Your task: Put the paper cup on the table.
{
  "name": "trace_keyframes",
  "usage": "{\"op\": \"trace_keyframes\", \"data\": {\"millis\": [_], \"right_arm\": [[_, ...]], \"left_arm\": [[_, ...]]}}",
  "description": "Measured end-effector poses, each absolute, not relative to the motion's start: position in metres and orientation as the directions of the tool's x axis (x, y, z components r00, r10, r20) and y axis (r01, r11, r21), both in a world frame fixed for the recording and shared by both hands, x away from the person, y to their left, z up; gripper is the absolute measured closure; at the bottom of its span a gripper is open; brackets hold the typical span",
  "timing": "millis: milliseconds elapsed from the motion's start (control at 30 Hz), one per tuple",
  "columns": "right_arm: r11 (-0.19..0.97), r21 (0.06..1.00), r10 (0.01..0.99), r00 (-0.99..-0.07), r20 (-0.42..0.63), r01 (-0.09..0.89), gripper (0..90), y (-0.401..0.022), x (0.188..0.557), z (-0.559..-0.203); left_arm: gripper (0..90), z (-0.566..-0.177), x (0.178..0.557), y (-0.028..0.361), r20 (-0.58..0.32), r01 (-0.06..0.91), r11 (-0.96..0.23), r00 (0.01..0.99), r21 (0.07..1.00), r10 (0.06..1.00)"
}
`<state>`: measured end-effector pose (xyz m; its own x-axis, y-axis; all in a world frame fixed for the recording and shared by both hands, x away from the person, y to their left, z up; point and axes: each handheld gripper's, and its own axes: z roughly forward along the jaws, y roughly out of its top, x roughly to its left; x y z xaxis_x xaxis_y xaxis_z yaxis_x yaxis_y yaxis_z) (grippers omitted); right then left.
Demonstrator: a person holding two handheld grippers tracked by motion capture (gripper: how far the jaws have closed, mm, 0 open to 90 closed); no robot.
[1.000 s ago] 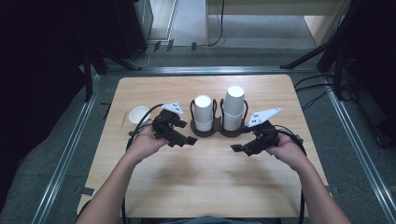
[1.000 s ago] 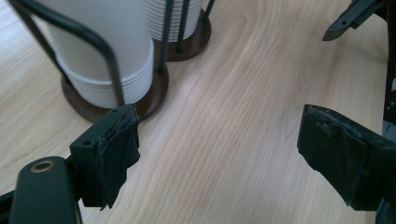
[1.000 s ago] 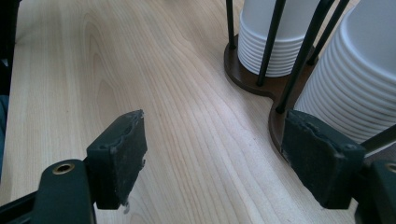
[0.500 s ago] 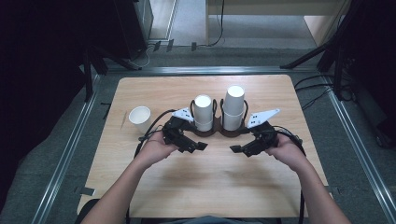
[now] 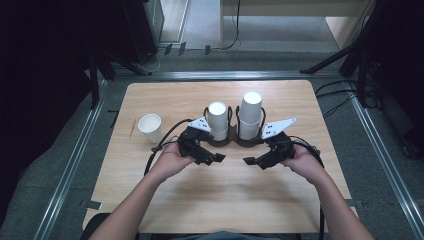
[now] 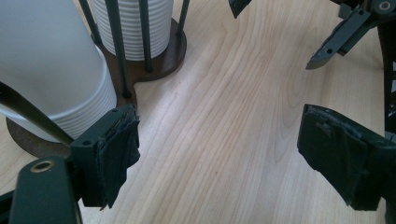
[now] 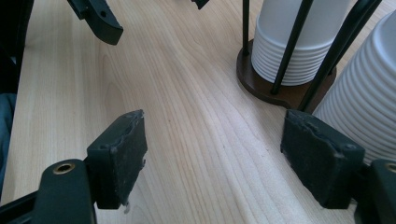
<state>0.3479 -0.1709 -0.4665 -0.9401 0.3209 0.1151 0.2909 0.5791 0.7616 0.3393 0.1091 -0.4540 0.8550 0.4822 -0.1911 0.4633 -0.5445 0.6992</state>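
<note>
Item one: my left hand-held gripper (image 5: 220, 158), low over the wooden counter (image 5: 165, 97), just in front of the cup holder; its jaws stand wide apart with bare wood between the pads (image 6: 119, 149), nothing held. Item two: my right hand-held gripper (image 5: 248, 161), opposite the left one and pointing toward it, tips near each other but apart; its jaws are likewise wide, with bare counter between them and nothing gripped. Item three: a dark brown double cup holder (image 5: 235, 142) with thin black upright rods, standing at the middle of the counter, just behind both grippers. Item four: left stack of white paper cups (image 5: 217, 120), nested upside down in the holder's left bay; in the left gripper view it rises close beside the left jaw, whether touching I cannot tell. Item five: right stack of white paper cups (image 5: 250, 114), taller, in the holder's right bay; in the right gripper view it sits just beyond the right-hand jaw. Item six: a single white paper cup (image 5: 150, 127), upright and open side up, standing alone on the counter well to the left of the holder, apart from both grippers.
</note>
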Motion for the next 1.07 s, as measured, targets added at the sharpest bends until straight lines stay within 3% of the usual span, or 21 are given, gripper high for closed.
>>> {"op": "trace_keyframes", "data": {"millis": [1067], "right_arm": [[0.583,0.764,0.326,-0.941,0.089,0.274,23.1,-0.1732,0.3484,-0.4666]], "left_arm": [[13.0,-0.4583,0.3391,0.11,-0.15,0.446,-0.548,0.853,0.707,0.5]]}}
